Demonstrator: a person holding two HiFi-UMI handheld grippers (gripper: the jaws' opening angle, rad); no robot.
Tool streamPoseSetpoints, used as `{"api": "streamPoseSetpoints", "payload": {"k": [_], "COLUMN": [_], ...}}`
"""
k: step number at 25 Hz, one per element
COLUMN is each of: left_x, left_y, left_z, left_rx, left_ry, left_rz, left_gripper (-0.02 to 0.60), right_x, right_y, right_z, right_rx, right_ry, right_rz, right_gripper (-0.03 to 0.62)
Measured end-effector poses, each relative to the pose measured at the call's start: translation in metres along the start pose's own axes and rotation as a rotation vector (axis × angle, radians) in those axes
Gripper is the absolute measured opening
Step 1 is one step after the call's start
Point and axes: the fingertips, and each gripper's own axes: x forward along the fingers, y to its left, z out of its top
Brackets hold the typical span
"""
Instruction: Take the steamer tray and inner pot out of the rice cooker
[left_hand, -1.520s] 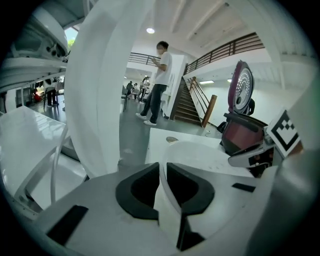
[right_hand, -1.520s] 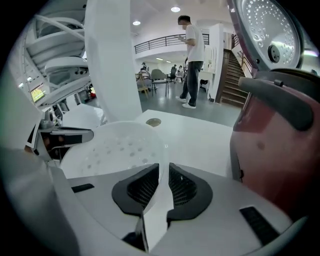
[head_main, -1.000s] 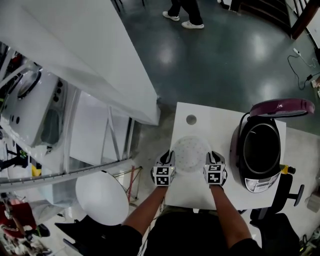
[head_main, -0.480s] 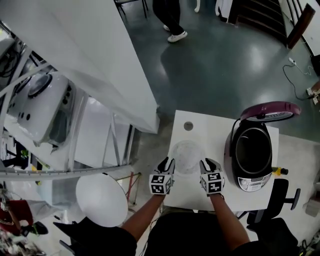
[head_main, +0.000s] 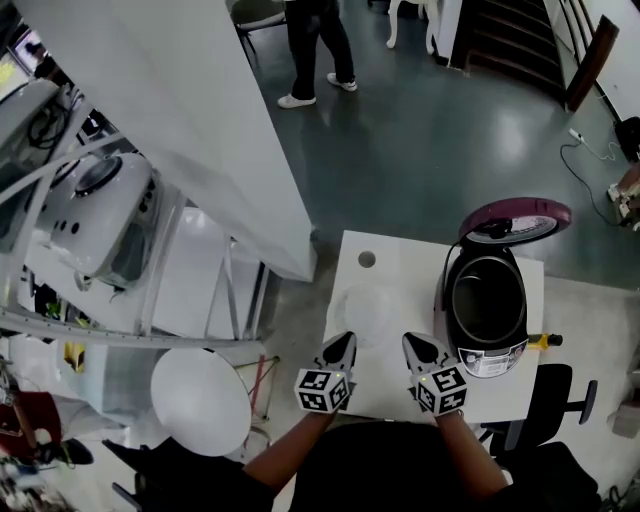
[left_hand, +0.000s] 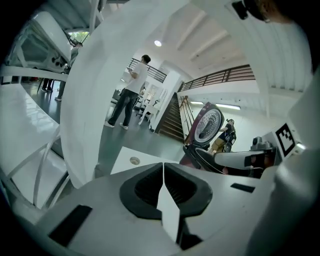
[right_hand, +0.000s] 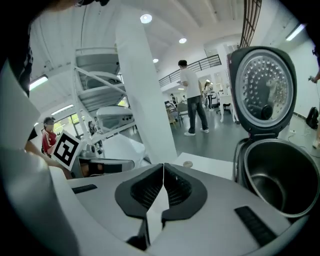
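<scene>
The translucent white steamer tray (head_main: 368, 308) lies on the white table (head_main: 400, 262), left of the rice cooker (head_main: 487, 318). The cooker's purple lid (head_main: 515, 219) stands up, and the dark inner pot (head_main: 482, 300) still sits inside. In the right gripper view the inner pot (right_hand: 280, 175) gapes under the lid (right_hand: 264, 90). My left gripper (head_main: 345, 341) and right gripper (head_main: 413, 343) hover side by side above the table's near edge, short of the tray. Both are shut with nothing between the jaws, as the left gripper (left_hand: 163, 165) and right gripper (right_hand: 163, 166) show in their own views.
A big white slanted panel (head_main: 170, 110) rises left of the table. A person (head_main: 310, 50) walks on the dark floor beyond. An office chair (head_main: 558, 392) stands at the right and a round white stool (head_main: 203, 397) at the left. The table has a cable hole (head_main: 367, 259).
Both grippers were at the steamer tray's two sides; they have drawn back from it toward me and risen. The tray stays on the table.
</scene>
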Motion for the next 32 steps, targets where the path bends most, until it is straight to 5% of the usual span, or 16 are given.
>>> {"api": "streamPoseSetpoints", "payload": {"k": [4, 9, 17, 26, 32], "left_x": [0.005, 0.022, 0.060, 0.104, 0.127], "left_y": [-0.045, -0.104, -0.181, -0.230, -0.231], "left_z": [-0.004, 0.005, 0.024, 0.022, 0.018], "left_rx": [0.028, 0.088, 0.144, 0.186, 0.185], "left_ry": [0.006, -0.014, -0.056, -0.062, -0.048], "left_rz": [-0.025, -0.068, -0.078, 0.006, 0.088], "left_gripper": [0.011, 0.011, 0.011, 0.011, 0.012], "right_x": [-0.042, -0.094, -0.165, -0.210, -0.206], "right_y": [-0.021, -0.062, -0.146, -0.234, -0.264], "right_z": [0.015, 0.028, 0.027, 0.016, 0.007], "right_rx": [0.006, -0.110, -0.027, 0.021, 0.007], "right_ry": [-0.056, -0.102, -0.199, -0.211, -0.176], "right_rz": [-0.009, -0.100, -0.156, -0.186, -0.130], "right_gripper": [0.003, 0.003, 0.005, 0.005, 0.005]}}
